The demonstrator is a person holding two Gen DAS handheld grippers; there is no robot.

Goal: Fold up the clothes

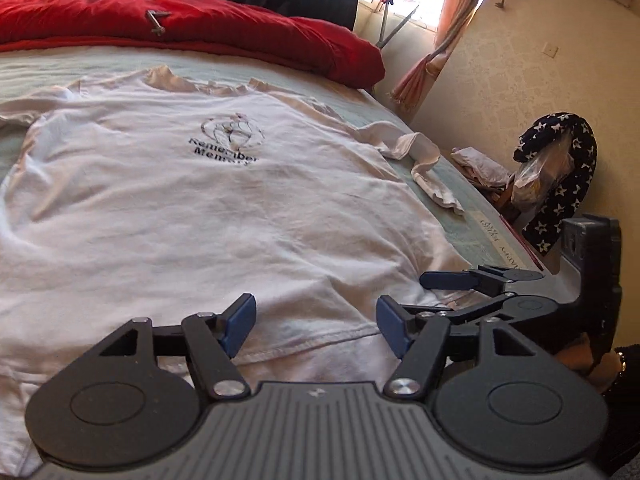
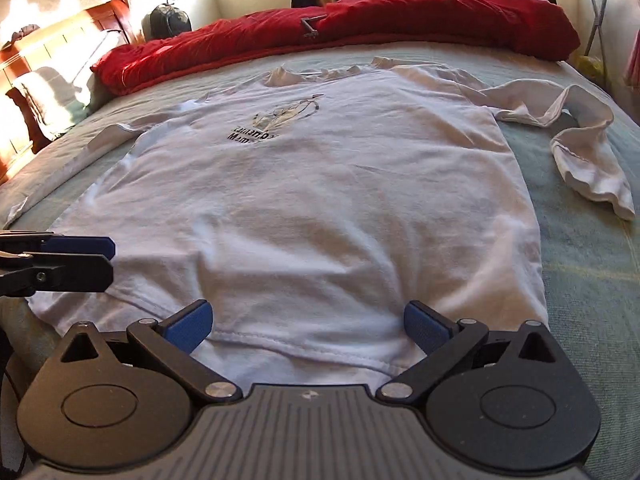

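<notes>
I have the white long-sleeved shirt (image 2: 320, 184) spread flat on the bed (image 2: 592, 280), collar far, hem near. Both hand-held grippers hover at that hem, jaws apart and empty: the left hand-held gripper (image 1: 316, 322) toward the left corner, the right hand-held gripper (image 2: 308, 326) nearer the middle.

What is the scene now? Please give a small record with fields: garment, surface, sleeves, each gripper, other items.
garment: white shirt, spread flat, print side up, hem nearest the grippers
surface: bed with pale green cover
sleeves: one sleeve lies crumpled out to the side
left gripper: open, above the hem, holds nothing
right gripper: open, above the hem, holds nothing
other items: red quilt at the far edge of the bed
</notes>
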